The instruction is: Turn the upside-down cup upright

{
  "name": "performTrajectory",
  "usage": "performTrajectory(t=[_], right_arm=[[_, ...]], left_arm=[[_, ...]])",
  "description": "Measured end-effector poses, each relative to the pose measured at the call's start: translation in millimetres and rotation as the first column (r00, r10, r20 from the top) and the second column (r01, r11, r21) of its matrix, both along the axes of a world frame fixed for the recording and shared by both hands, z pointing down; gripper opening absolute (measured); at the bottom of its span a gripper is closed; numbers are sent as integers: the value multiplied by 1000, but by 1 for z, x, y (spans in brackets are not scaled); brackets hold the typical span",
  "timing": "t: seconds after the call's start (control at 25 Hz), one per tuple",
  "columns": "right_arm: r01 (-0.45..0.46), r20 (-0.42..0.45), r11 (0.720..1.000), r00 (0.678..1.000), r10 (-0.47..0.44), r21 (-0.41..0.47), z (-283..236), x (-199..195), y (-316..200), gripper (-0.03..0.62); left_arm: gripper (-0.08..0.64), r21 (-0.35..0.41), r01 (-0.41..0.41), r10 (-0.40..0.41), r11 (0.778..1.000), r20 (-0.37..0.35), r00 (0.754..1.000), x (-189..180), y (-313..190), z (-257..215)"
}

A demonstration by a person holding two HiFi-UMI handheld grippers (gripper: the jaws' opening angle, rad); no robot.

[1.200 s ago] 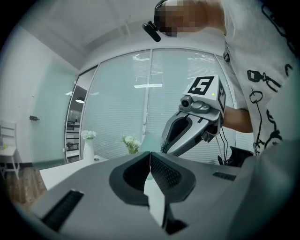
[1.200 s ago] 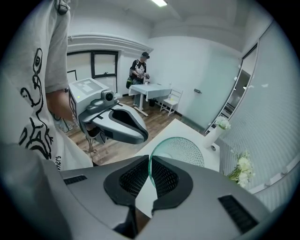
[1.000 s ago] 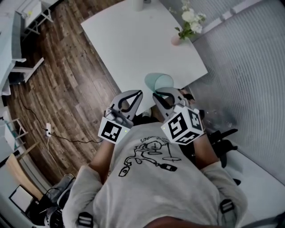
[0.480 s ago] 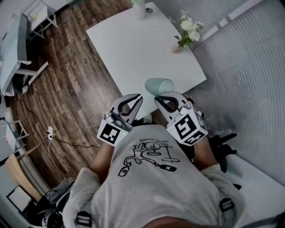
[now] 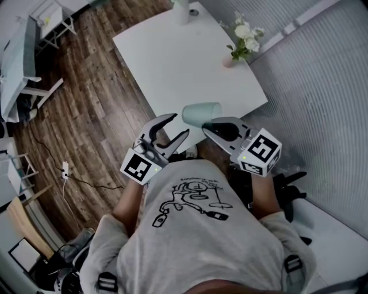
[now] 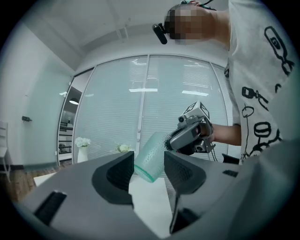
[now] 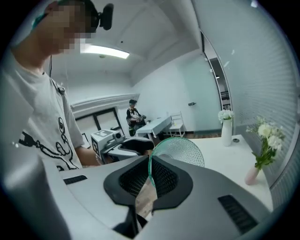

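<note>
The pale green dimpled cup (image 5: 201,113) hangs tilted on its side over the near edge of the white table (image 5: 172,51). My right gripper (image 5: 206,127) is shut on the cup's rim; in the right gripper view the thin rim (image 7: 150,165) is pinched between the pads of that gripper (image 7: 150,176), and the cup's body (image 7: 180,150) bulges beyond them. My left gripper (image 5: 180,125) is just left of the cup, and its jaws are opening. In the left gripper view the cup (image 6: 151,157) shows past the tips of that gripper (image 6: 147,171), with no pad on it.
A small pink vase with white flowers (image 5: 238,40) stands at the table's right edge. A white vase (image 5: 180,11) stands at the far end. Wooden floor (image 5: 86,97) lies to the left, with white furniture (image 5: 23,63) beyond. A cable and plug (image 5: 64,169) lie on the floor.
The right gripper has rolled and risen a little, tipping the cup over toward the left. The left gripper's jaws, shut before, have spread apart.
</note>
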State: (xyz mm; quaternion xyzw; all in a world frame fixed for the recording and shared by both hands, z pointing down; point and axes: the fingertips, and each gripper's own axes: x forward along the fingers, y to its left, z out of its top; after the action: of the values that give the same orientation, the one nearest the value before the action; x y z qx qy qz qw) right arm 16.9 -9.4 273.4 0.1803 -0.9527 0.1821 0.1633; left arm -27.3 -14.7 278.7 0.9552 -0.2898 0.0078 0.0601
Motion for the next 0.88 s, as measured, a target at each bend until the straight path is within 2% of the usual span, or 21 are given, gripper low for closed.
performTrajectory(t=[0.24, 0.36, 0.52, 0.72, 0.88], right_arm=[[46, 208, 990, 978, -18, -131, -8, -1, 8, 45], [88, 323, 978, 946, -22, -191, -16, -1, 13, 46], [161, 460, 954, 887, -28, -252, -26, 0, 21, 46], [237, 569, 927, 822, -32, -290, -32, 2, 27, 44], [271, 603, 916, 797, -39, -297, -34, 1, 30, 45]], left_arm=[[301, -9, -72, 72, 997, -24, 997, 0, 7, -5], [336, -2, -112, 112, 994, -39, 993, -2, 11, -9], [348, -1, -182, 182, 983, -54, 982, -1, 18, -13], [348, 2, -271, 271, 963, -62, 961, 3, 25, -16], [351, 7, -320, 319, 948, -75, 945, 6, 30, -20]])
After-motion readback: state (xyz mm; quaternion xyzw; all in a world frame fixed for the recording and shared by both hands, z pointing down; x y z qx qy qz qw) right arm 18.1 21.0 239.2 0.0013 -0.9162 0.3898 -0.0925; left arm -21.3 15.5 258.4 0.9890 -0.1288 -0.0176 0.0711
